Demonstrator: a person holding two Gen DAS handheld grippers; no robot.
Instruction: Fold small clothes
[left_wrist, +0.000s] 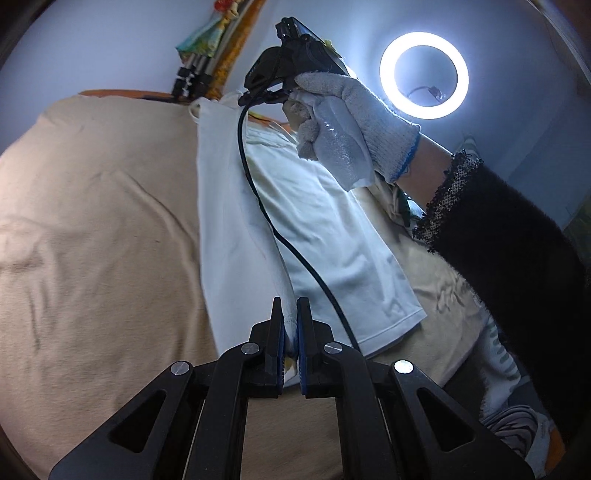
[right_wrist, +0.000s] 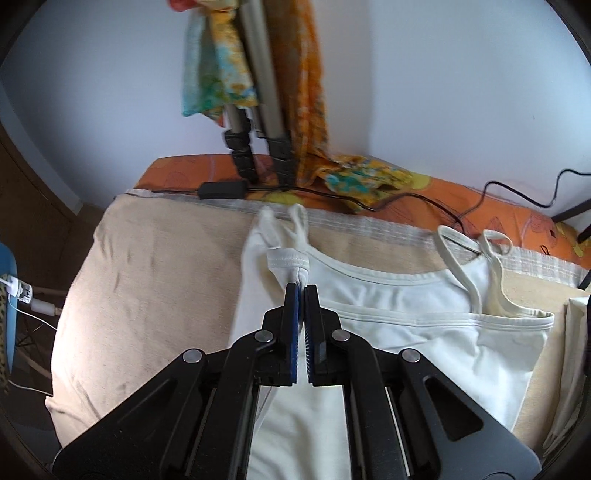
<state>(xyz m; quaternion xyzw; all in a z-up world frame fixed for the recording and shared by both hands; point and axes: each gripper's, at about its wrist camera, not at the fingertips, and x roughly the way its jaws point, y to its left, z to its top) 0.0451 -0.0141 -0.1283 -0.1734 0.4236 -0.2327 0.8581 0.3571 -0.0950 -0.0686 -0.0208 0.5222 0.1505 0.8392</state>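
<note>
Two tools, left tool (left_wrist: 290, 325) and right tool (right_wrist: 303, 295), each clamped on white camisole (right_wrist: 424, 317) edges; thin pinches may slip, dropping the lifted left side crooked.

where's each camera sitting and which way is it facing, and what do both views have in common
Left wrist: sits on the left claw, looking down along it, shut on the hem of the white camisole; beyond it are the gloved right hand with the right claw and a ring light.
Right wrist: sits on the right claw, facing the wall, shut on the camisole's top edge; no hand shows.
Shared: the camisole on the beige blanket, and the tripod legs.
</note>
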